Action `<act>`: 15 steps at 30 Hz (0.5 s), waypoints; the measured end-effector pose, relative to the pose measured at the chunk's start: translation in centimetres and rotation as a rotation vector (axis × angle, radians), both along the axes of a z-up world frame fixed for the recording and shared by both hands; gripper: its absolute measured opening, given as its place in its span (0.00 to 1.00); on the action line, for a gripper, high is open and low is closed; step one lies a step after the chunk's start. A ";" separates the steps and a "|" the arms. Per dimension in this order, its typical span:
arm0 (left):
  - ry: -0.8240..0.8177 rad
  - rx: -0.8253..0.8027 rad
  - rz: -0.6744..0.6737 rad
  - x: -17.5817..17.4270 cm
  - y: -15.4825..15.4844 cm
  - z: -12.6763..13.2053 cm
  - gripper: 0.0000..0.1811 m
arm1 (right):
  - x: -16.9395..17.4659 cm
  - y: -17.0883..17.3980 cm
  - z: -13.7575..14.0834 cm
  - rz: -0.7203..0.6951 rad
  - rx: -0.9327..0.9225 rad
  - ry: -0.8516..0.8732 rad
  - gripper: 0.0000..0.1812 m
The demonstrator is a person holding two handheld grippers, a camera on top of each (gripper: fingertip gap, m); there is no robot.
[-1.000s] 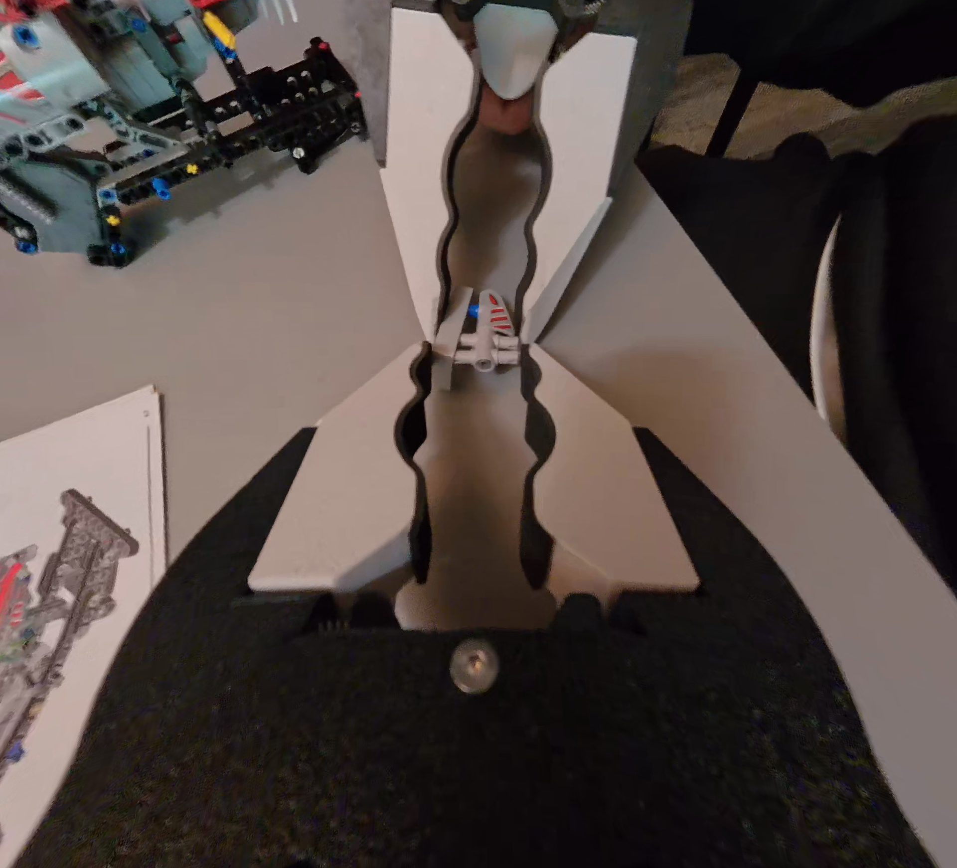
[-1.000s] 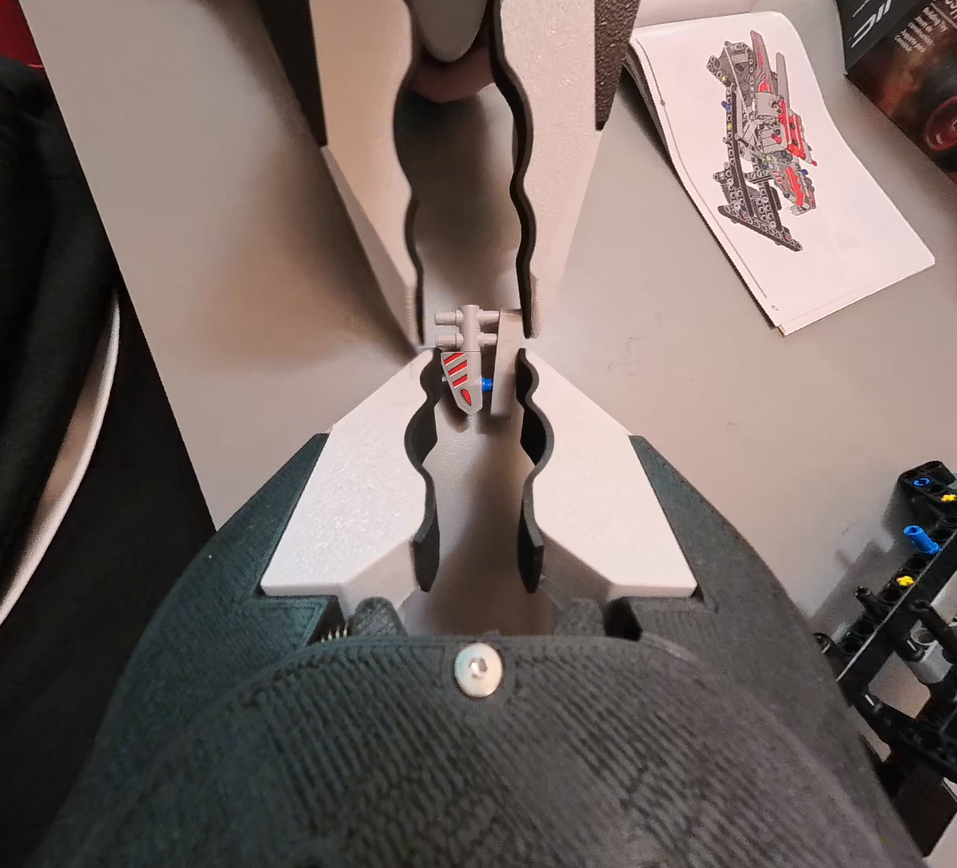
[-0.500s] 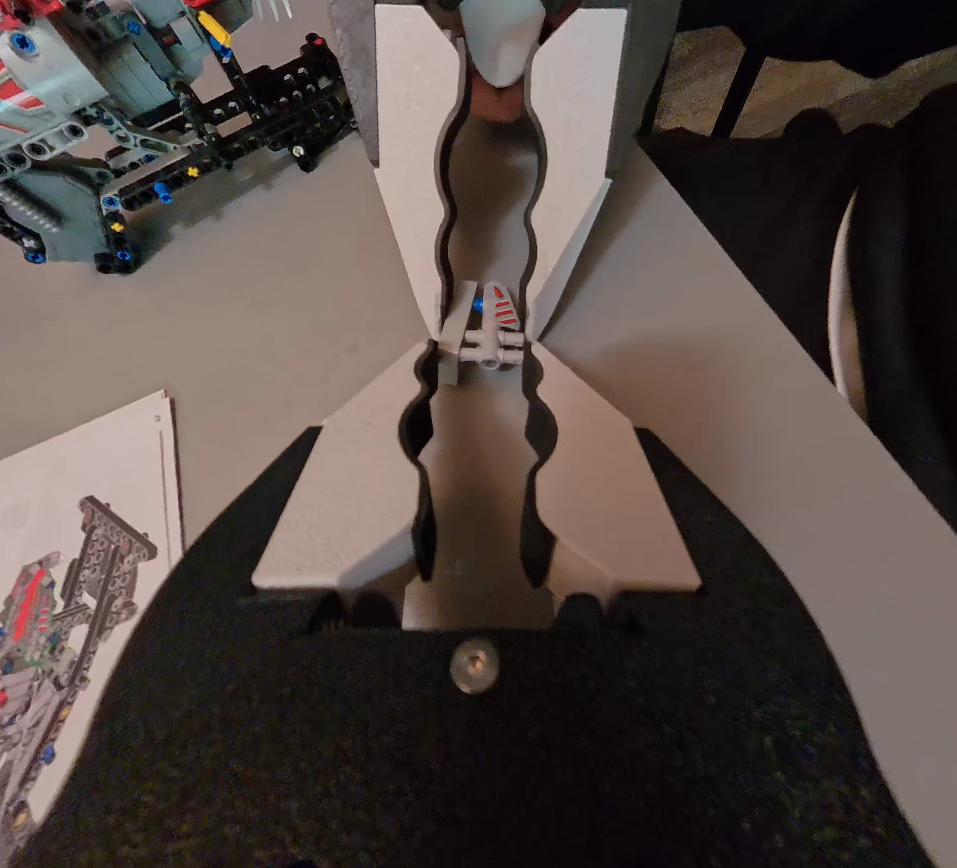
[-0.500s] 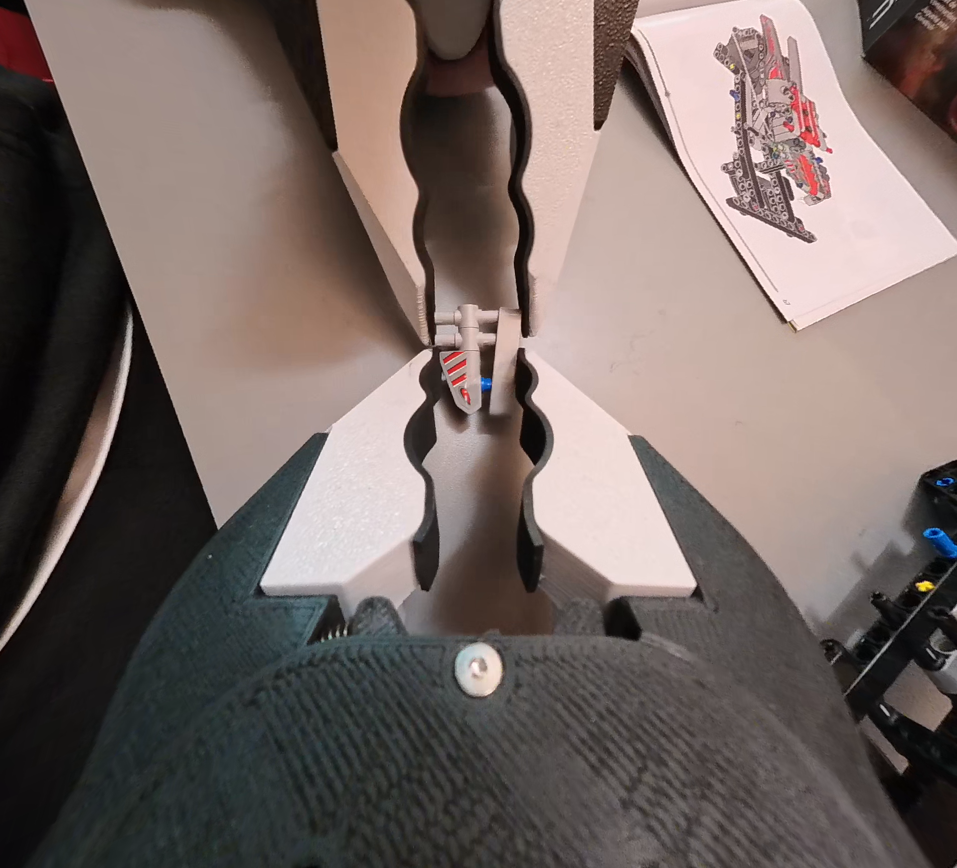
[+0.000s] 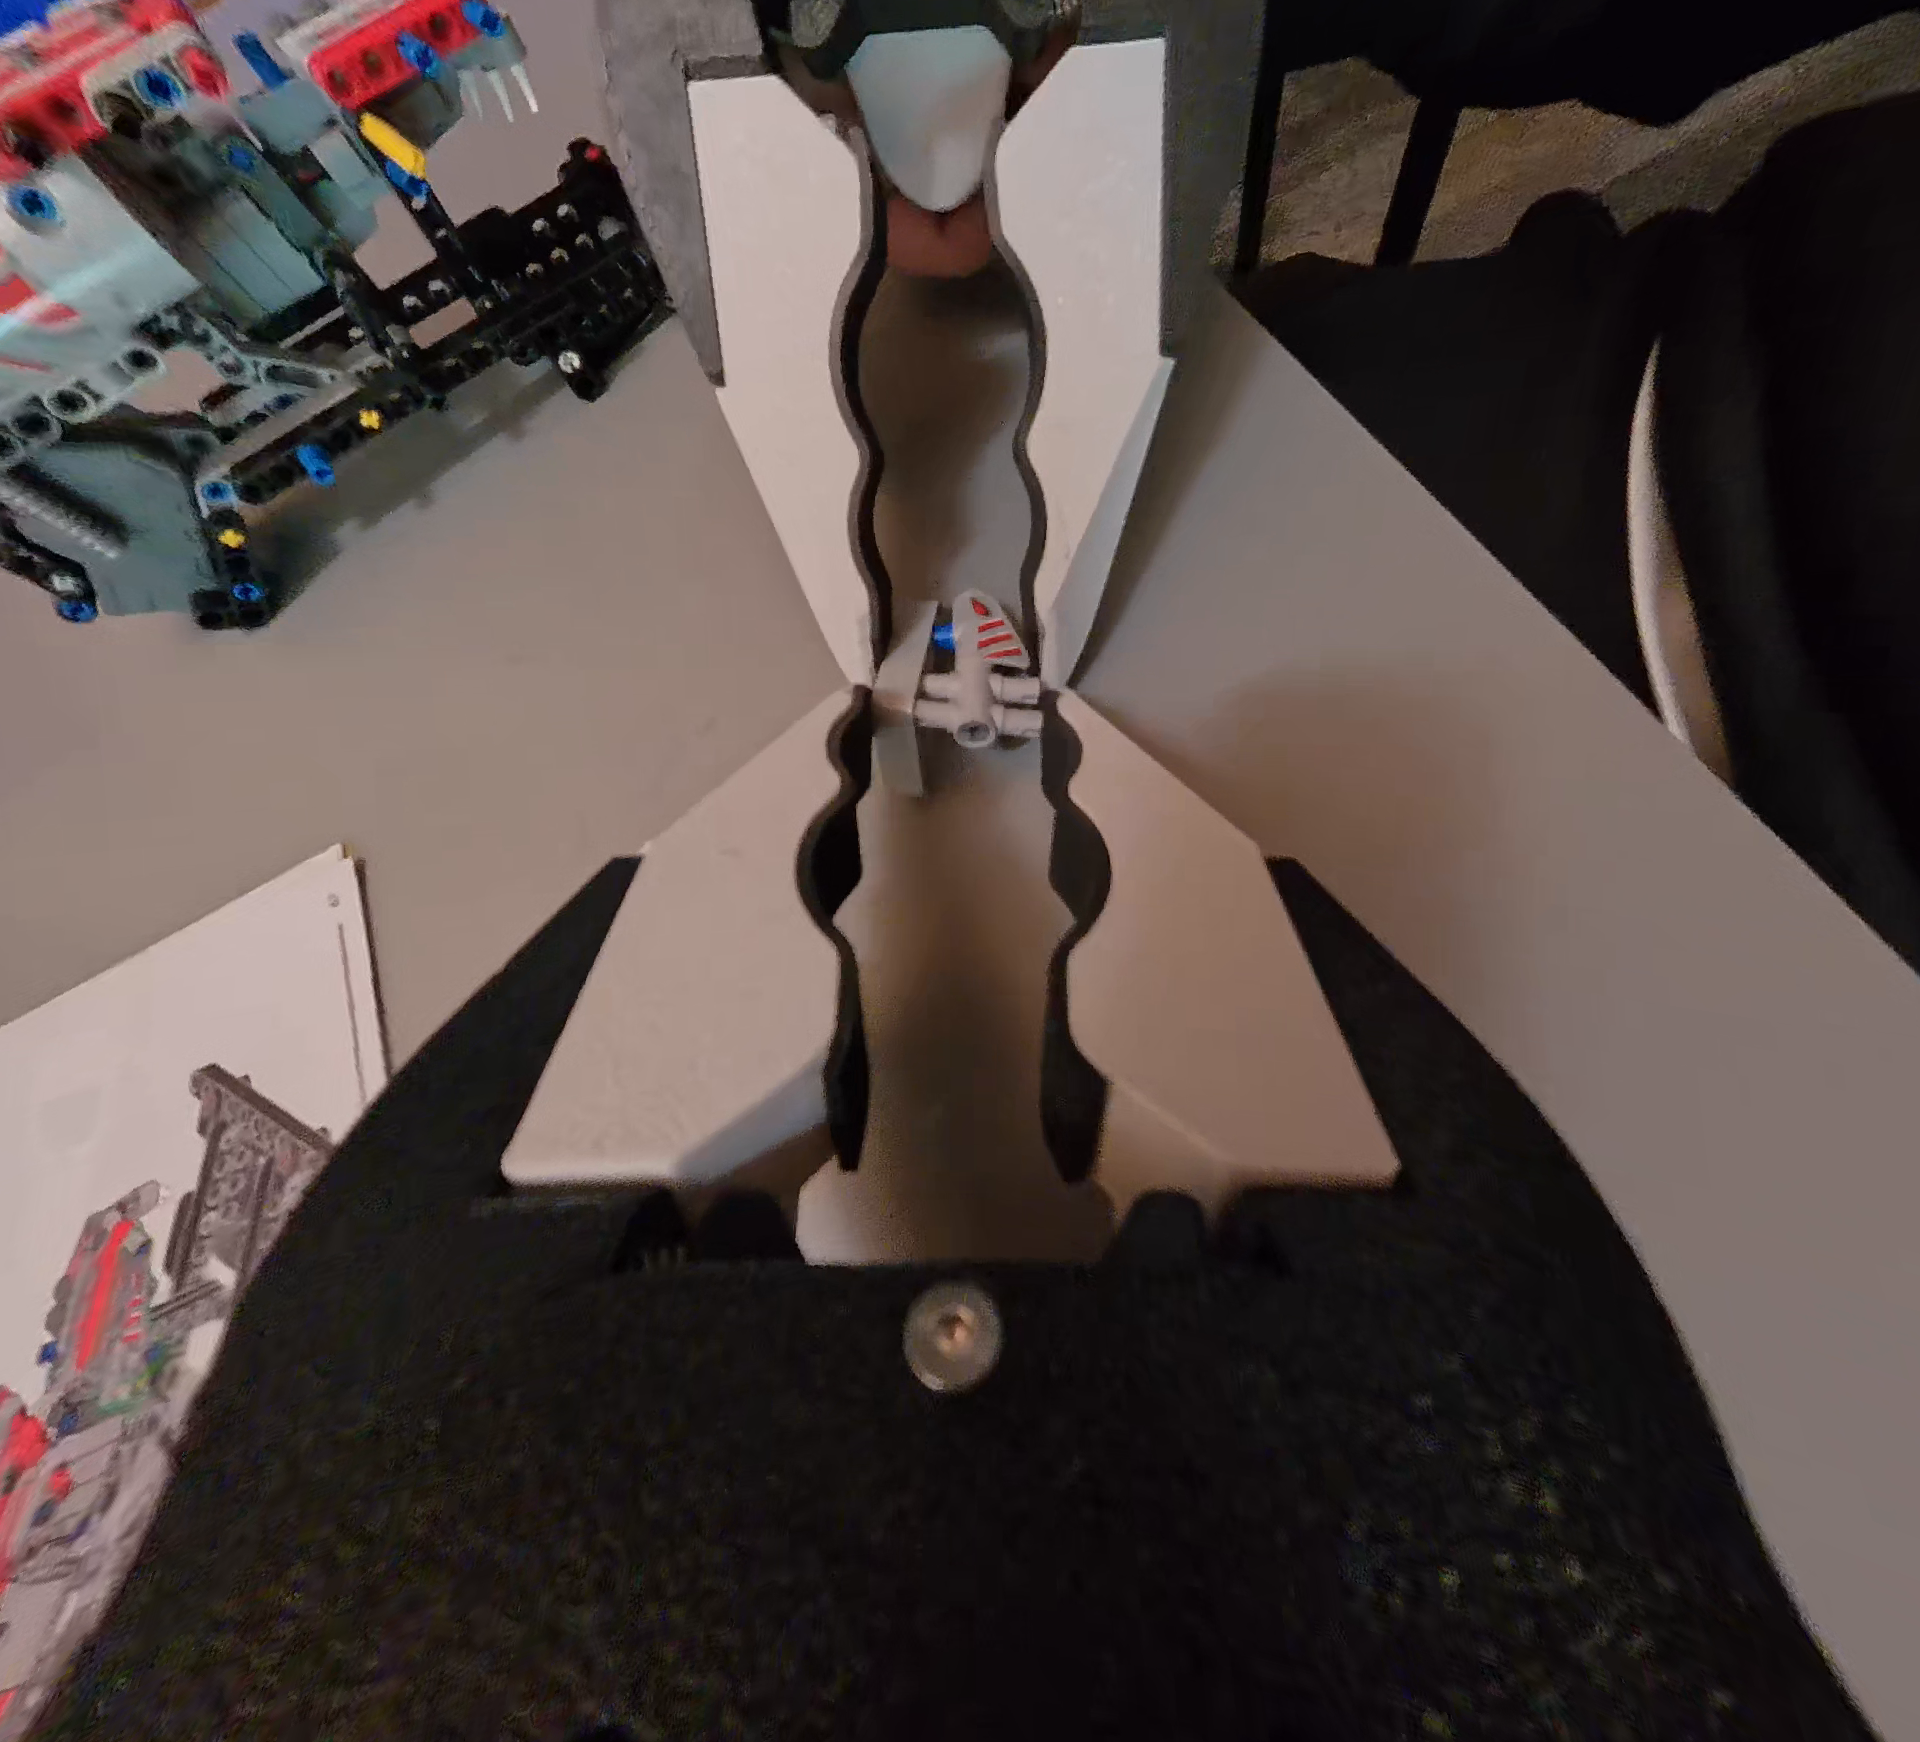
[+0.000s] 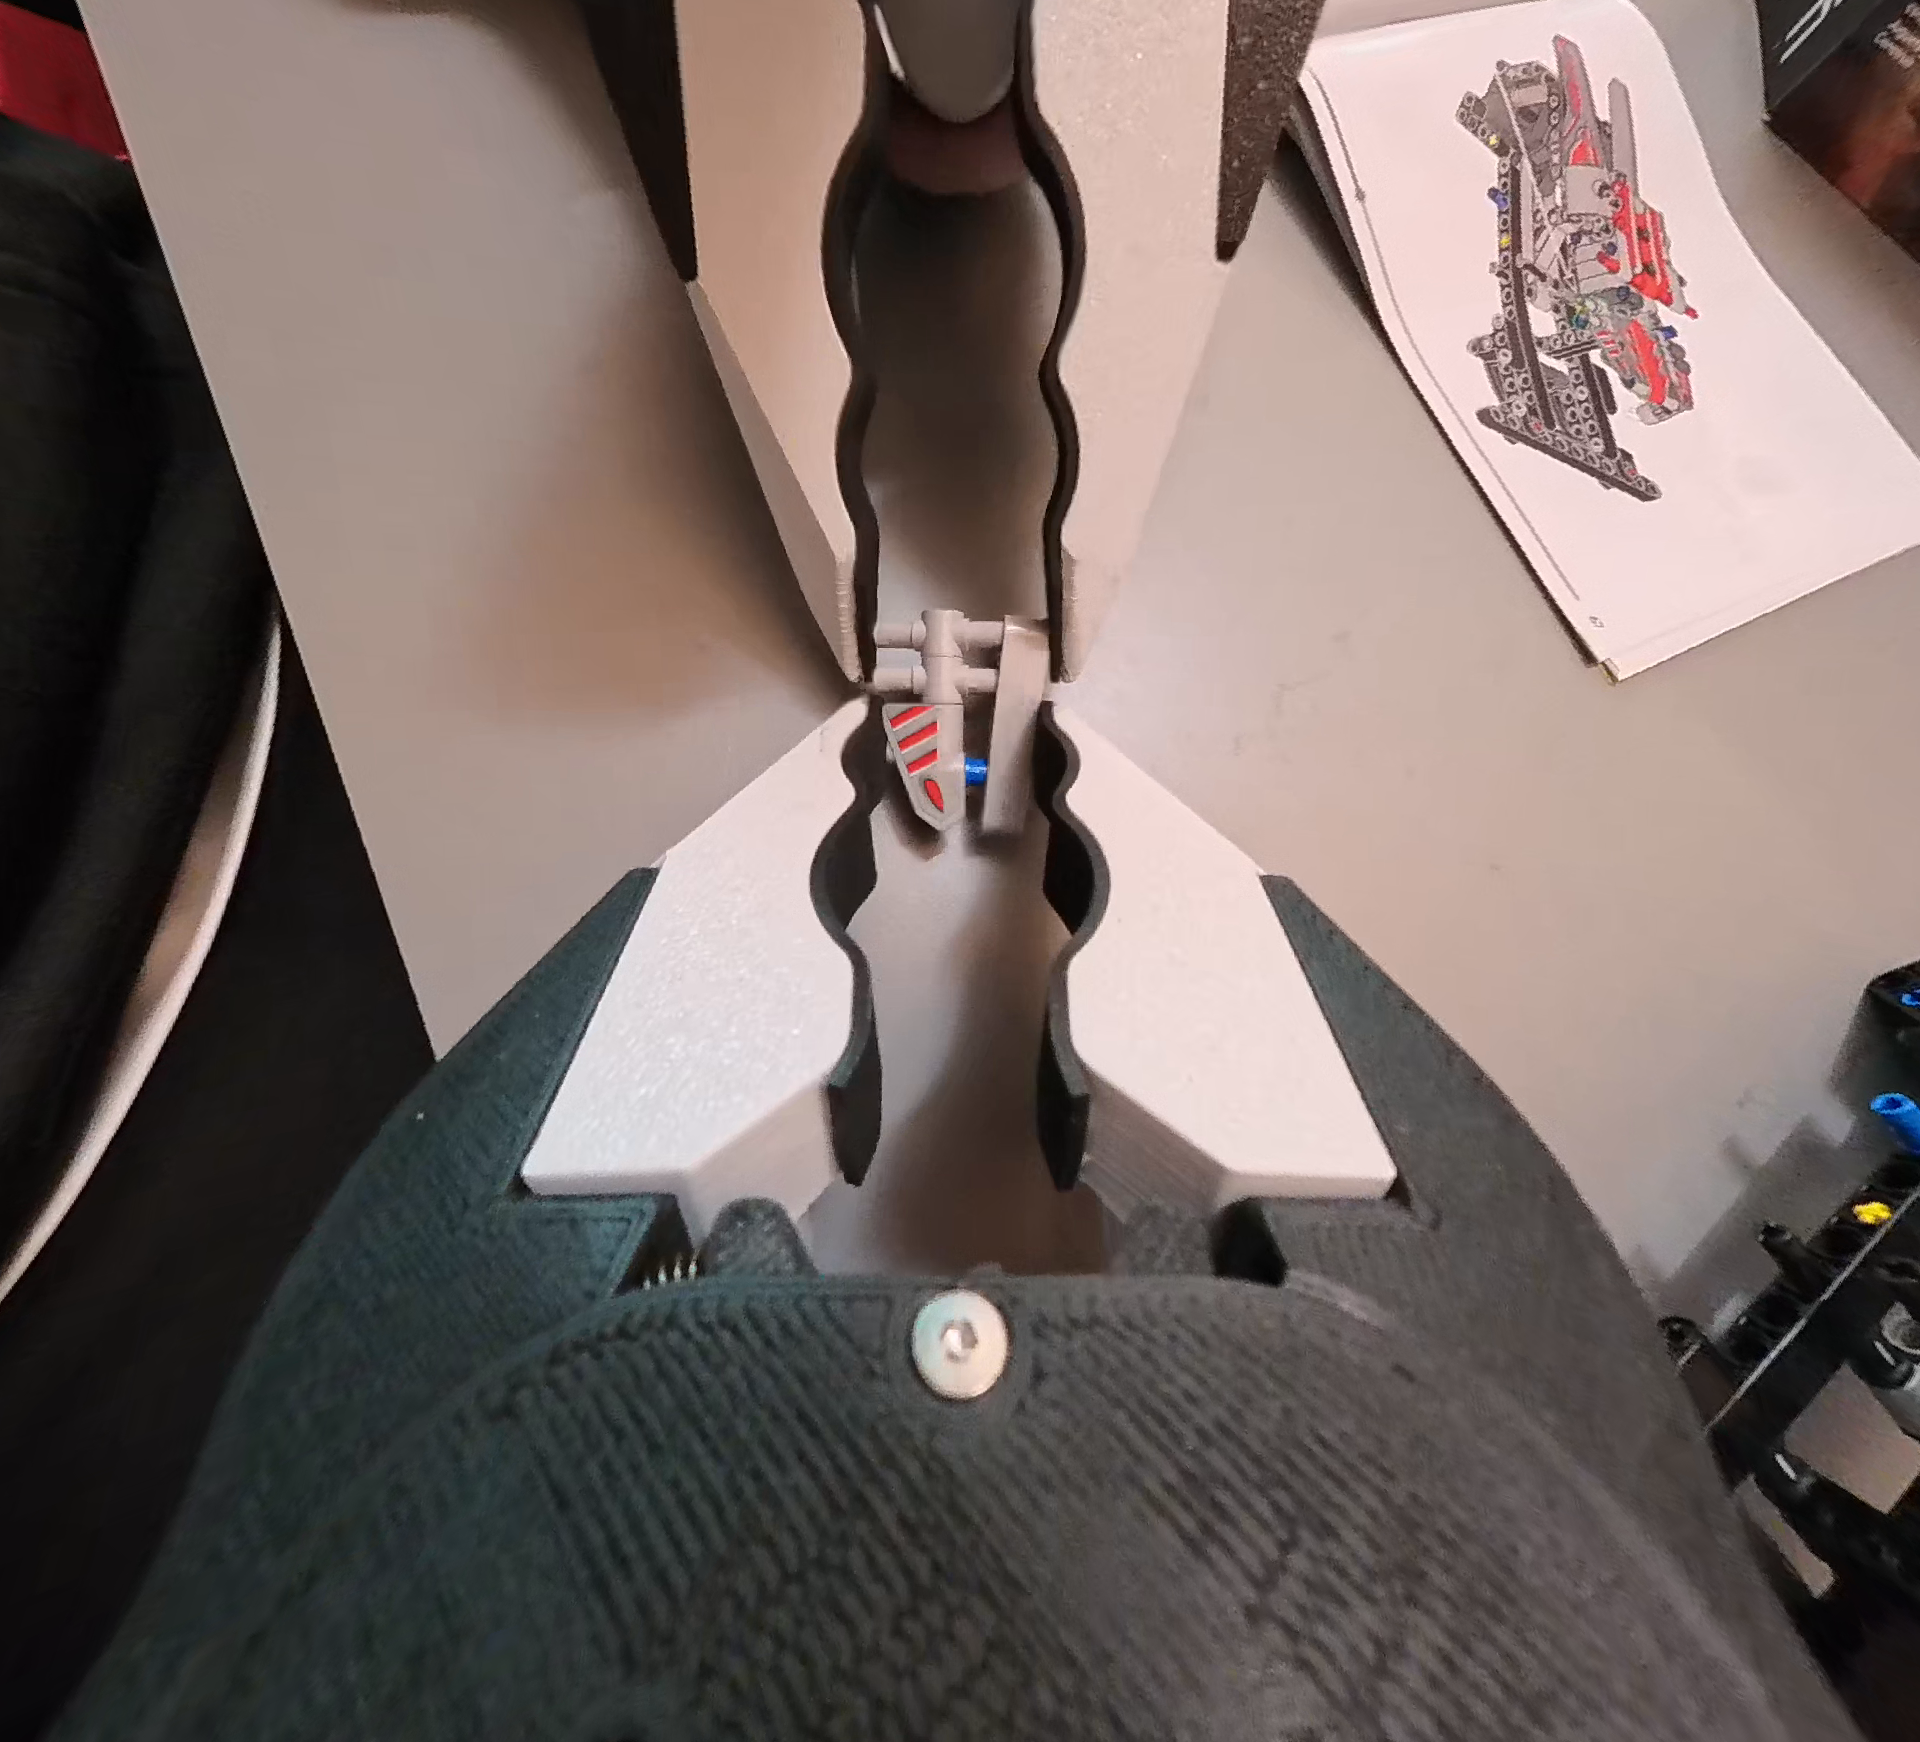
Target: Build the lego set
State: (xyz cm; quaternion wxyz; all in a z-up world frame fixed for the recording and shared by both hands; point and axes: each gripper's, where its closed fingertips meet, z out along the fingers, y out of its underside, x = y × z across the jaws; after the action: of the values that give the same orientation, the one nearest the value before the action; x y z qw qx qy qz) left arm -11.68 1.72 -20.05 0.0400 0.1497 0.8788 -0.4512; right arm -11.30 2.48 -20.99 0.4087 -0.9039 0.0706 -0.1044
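Observation:
A small grey Lego assembly [image 5: 971, 705] hangs above the grey table, held between both grippers, which meet tip to tip. It is a grey cross connector, a flat grey plate [image 6: 1010, 736], a blue pin and a grey red-striped tooth piece [image 6: 920, 747]. My left gripper [image 5: 951, 716] is shut on the connector and plate end. My right gripper [image 6: 951, 726] is shut on the tooth and plate end. The right gripper also shows from the top in the left wrist view [image 5: 954, 638]. The left gripper also shows from the top in the right wrist view [image 6: 961, 643].
A partly built red, grey and black model [image 5: 208, 290] stands at the far left. An open instruction booklet [image 6: 1610, 342] lies on the table, with a black box [image 6: 1849, 30] behind it. Black beams [image 6: 1849, 1277] lie at the right. The table edge [image 5: 1507, 757] runs close by. My two grippers' fingertips are within a few centimetres of each other.
Both grippers stay tip to tip on the small assembly. The pair has drifted a little over the table. Neither grip has changed.

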 end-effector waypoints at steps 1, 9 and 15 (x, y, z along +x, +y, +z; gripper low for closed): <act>-0.030 -0.004 -0.005 0.0 0.0 0.0 0.16 | 0.0 0.0 0.0 0.001 0.001 -0.002 0.15; -0.082 0.012 0.023 0.6 0.0 -0.4 0.16 | 0.3 0.0 0.1 -0.013 -0.003 -0.042 0.15; -0.042 0.023 0.046 0.7 0.1 -0.5 0.16 | 0.5 0.2 0.3 -0.018 -0.005 -0.075 0.15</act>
State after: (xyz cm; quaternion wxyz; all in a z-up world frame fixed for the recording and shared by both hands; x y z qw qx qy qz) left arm -10.96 1.80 -20.51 0.0673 0.1393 0.8862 -0.4368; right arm -10.78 2.69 -20.73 0.4079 -0.8997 0.0632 -0.1423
